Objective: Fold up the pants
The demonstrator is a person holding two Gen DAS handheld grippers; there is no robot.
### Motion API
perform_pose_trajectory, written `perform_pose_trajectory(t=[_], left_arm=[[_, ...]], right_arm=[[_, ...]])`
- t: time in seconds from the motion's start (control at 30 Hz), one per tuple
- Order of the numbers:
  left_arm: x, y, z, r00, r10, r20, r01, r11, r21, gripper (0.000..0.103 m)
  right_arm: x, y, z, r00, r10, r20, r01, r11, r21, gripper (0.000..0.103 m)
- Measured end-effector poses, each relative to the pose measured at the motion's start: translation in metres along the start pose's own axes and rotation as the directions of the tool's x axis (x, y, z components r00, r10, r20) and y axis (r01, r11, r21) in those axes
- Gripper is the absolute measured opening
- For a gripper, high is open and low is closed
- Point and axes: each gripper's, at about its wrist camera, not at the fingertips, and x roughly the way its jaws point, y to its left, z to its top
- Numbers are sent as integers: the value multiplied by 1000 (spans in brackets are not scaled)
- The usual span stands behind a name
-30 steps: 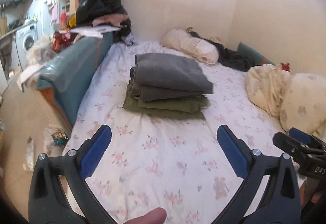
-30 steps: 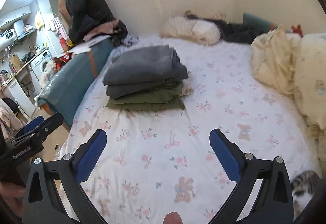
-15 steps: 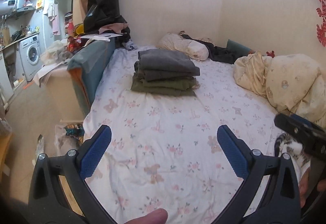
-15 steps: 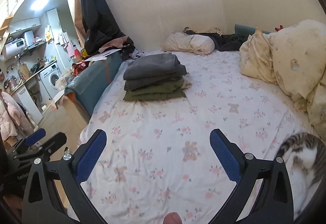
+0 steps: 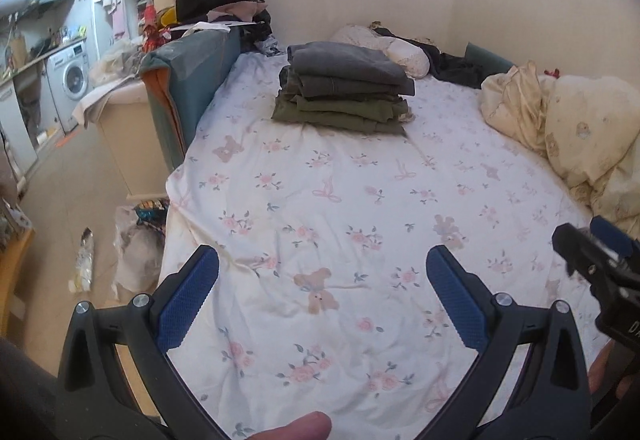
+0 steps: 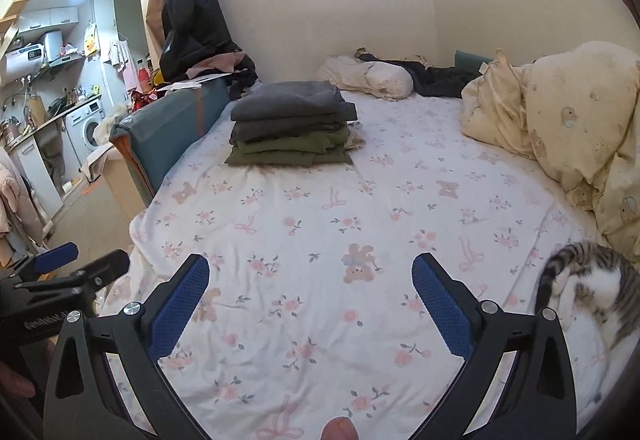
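Two claws are being held above the near end of a bed, and nothing is being gripped by either. Through the left wrist camera, the left claw (image 5: pixel 322 284) is being kept wide, its blue pads (image 5: pixel 187 299) spread well apart over the flowered sheet (image 5: pixel 320 207). A stack of folded pants (image 5: pixel 344 85), grey pieces lying on olive ones, is being carried by the bed toward its far left corner, near the teal board (image 5: pixel 192 87) that lines the bed's left edge. A pillow (image 5: pixel 396 49) is lying just behind the stack at the far edge, and a cream quilt (image 5: pixel 568 127) is being bunched along the right edge. The right claw (image 5: pixel 596 260) is showing at the right border of this view.

Through the right wrist camera, the right claw (image 6: pixel 310 284) is likewise being held wide over the sheet (image 6: pixel 320 207). The folded pants (image 6: pixel 290 123) are being seen at the far left part of the bed, well apart from the claw. A tabby cat (image 6: pixel 588 288) is lying at the near right edge of the bed, just beside the right pad (image 6: pixel 438 304). The left claw (image 6: pixel 68 264) is appearing at the left border, beyond the bed's left edge. A washing machine (image 6: pixel 86 127) is standing in the room further left.
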Motion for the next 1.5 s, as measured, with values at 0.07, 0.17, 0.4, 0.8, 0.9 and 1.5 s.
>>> perform_pose_trajectory(t=[0.07, 0.17, 0.4, 0.8, 0.9, 1.5], left_arm=[[-1, 1, 0, 1000, 9, 16, -9, 1000, 1, 103], [-5, 3, 4, 999, 1, 38, 0, 1000, -13, 102], [-14, 1, 11, 996, -8, 85, 9, 1000, -14, 103], [-13, -1, 11, 996, -9, 90, 10, 1000, -16, 103], [-12, -1, 10, 997, -6, 82, 8, 1000, -21, 102], [-13, 2, 10, 996, -15, 87, 17, 1000, -21, 103]], right_arm=[[1, 1, 1, 1000, -3, 8, 3, 1000, 8, 103], [1, 2, 0, 1000, -11, 15, 11, 1000, 2, 103], [4, -3, -1, 1000, -17, 1, 17, 1000, 16, 103], [2, -10, -1, 1000, -19, -3, 19, 998, 58, 103], [2, -12, 0, 1000, -21, -5, 22, 998, 61, 103], [2, -12, -1, 999, -34, -4, 34, 998, 57, 103]])
